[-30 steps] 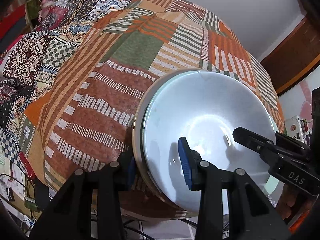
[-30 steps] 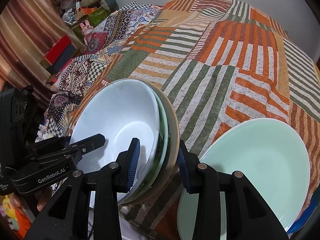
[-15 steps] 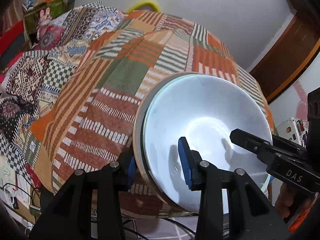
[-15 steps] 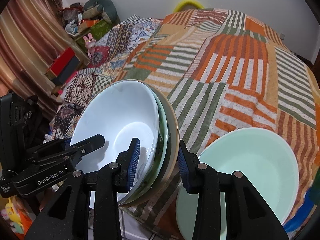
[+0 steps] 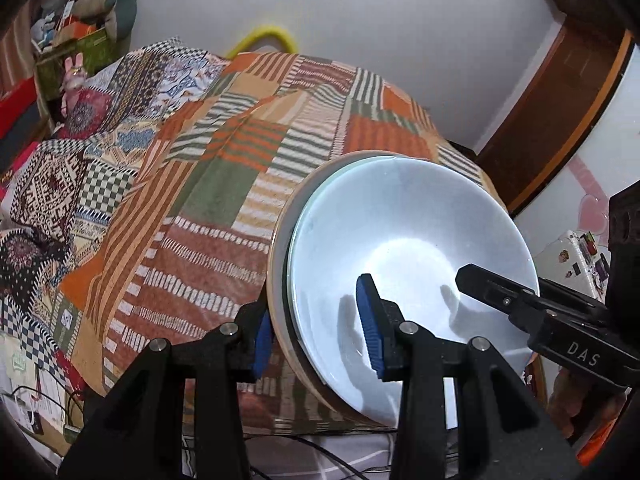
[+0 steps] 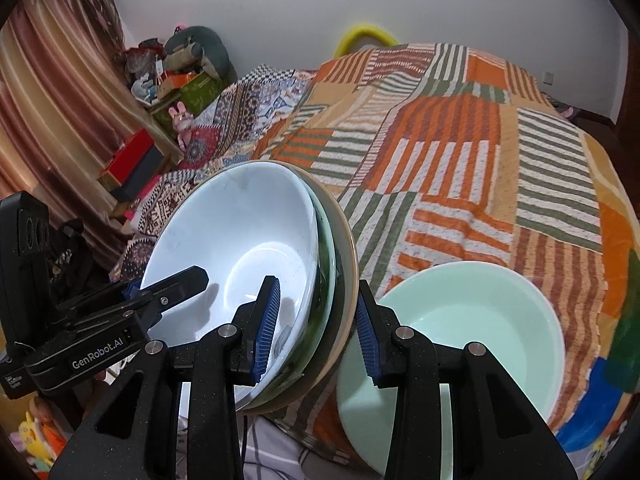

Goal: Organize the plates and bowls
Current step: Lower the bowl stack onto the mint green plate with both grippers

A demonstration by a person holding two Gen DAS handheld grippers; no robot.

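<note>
Nested stack of pale glossy bowls [image 5: 408, 280] clamped at opposite rims: left gripper [image 5: 316, 332], right gripper [image 6: 316, 320], jaws narrowed onto rim layers. Stack held tilted above patchwork-quilted bed [image 6: 460, 168]; two-sided grip likely steadies weight. Mint-green bowl [image 6: 460, 344] rests on bed beside.

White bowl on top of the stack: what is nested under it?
Under the white bowl, the right wrist view shows only rims: a dark green dish, then a beige one outermost. Both grippers clamp the stack's edge. Their insides are covered.
</note>
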